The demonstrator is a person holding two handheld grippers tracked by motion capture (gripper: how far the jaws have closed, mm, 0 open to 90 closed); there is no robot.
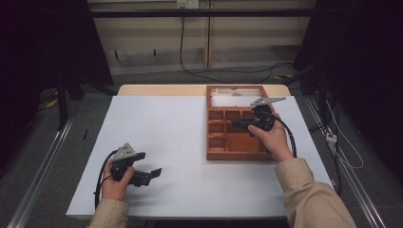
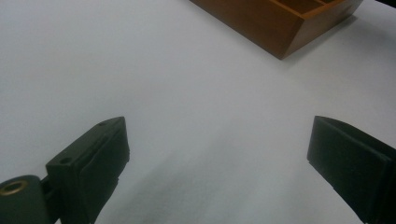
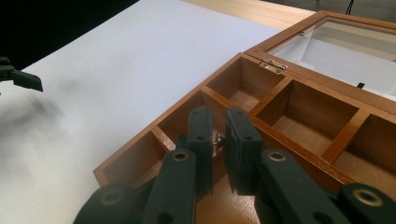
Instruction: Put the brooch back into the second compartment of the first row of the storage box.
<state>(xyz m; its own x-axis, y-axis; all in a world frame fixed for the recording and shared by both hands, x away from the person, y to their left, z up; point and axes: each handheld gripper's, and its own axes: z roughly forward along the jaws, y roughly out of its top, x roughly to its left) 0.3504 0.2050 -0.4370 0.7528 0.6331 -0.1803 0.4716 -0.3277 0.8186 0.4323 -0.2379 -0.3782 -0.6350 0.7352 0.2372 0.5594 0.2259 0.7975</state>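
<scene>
Wooden box with its glass-paned lid swung fully open sits on the right half of the table, its hinged side toward the far edge and its front wall toward the near edge. Small compartments fill its left and far parts, with one larger bay at the near right.

The right gripper is over the box, pointing along the left column of compartments. Its jaws are clenched almost together, and a tiny shiny object shows in the narrow slit between the pads; what it is cannot be told at this size. The high view shows the same gripper above the middle of the box, with the person's right hand over the large bay.

The left gripper rests near the table's near left corner, its jaws spread wide with nothing but bare white surface between them, well apart from the box.

The step in hand looks like placing the small piece into one of the compartments. To do it well, keep the clamp firm, since so small a thing could slip or twist out. Bring the tips down inside one compartment, clear of the thin dividers, before releasing. Open the jaws slowly and low so the piece does not bounce into a neighbouring cell. The left gripper could steady the box's near left corner if the box shifts.
</scene>
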